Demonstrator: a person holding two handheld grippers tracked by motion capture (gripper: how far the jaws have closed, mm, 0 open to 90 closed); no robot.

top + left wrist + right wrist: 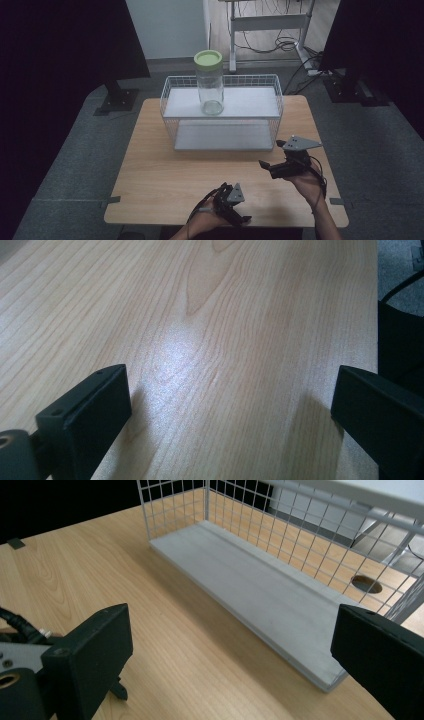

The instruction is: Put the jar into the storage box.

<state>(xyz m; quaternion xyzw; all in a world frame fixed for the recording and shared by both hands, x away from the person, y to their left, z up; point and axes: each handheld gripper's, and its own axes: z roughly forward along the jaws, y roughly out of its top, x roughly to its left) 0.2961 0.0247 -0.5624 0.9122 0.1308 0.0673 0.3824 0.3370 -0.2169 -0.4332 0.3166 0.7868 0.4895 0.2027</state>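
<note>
Both grippers rest idle with jaws wide apart and empty, the left gripper (231, 202) over bare table (165, 175), the right gripper (274, 157) facing the rack (260, 587) ahead, whose top shelf holds the jar (209, 82) well beyond either's jaws.

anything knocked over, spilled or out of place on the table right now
Nothing stands out. The jar stands upright, green lid on, on the upper shelf of the wire rack. Both grippers, left and right, are open and hold nothing.
</note>
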